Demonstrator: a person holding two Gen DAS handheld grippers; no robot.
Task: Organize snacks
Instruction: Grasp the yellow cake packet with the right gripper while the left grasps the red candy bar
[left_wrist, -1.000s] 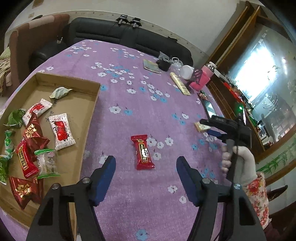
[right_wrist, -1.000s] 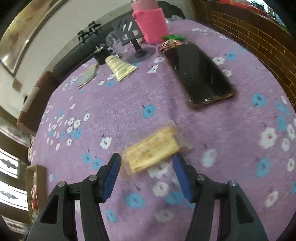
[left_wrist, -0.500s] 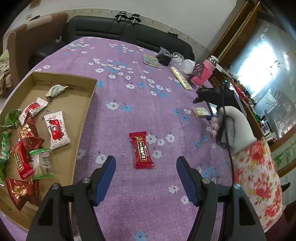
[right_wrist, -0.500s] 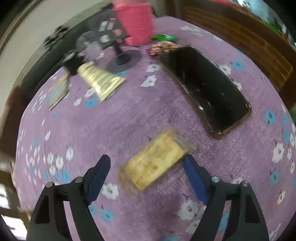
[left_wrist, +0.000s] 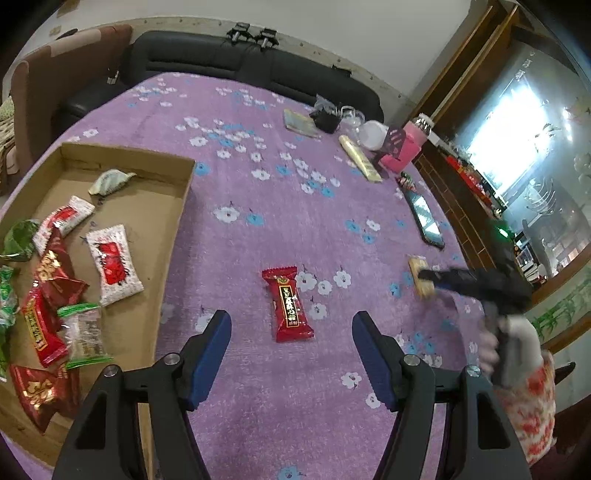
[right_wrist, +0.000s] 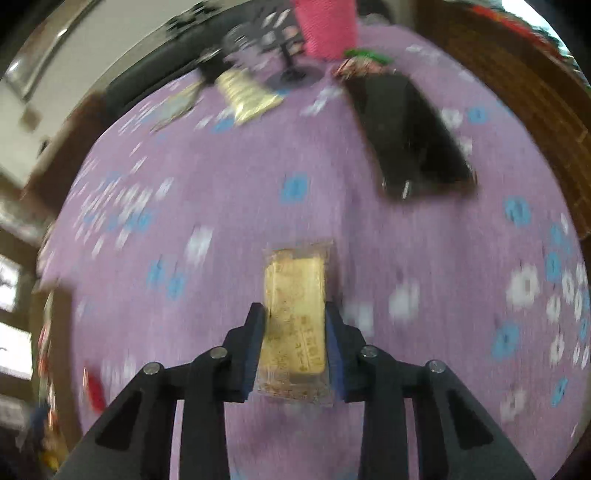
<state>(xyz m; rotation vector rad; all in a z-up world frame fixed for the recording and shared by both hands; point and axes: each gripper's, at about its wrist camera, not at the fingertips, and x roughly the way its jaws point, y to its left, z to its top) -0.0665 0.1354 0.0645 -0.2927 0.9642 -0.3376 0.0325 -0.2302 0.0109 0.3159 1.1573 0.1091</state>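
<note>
A yellow biscuit packet (right_wrist: 295, 314) lies on the purple flowered tablecloth (right_wrist: 258, 192). My right gripper (right_wrist: 294, 310) is closing on it, and its blue pads touch the packet's long sides. In the left wrist view the same right gripper (left_wrist: 424, 275) reaches down onto the packet (left_wrist: 419, 278), held by a hand in a flowered sleeve (left_wrist: 532, 402). My left gripper (left_wrist: 291, 321) hovers open just short of a red snack packet (left_wrist: 288, 304), holding nothing. A cardboard tray (left_wrist: 184, 192) at the left holds several wrapped snacks.
A black phone (right_wrist: 413, 136) lies beyond the yellow packet, near the table's right edge. A pink bottle (left_wrist: 410, 147), a yellow tube (left_wrist: 360, 158) and small clutter stand at the far side. A black sofa (left_wrist: 258, 70) runs behind the table.
The right gripper rolled to line up with the yellow packet, and its jaws, wide a moment ago, narrowed onto the packet's sides. The left gripper has stayed put and open.
</note>
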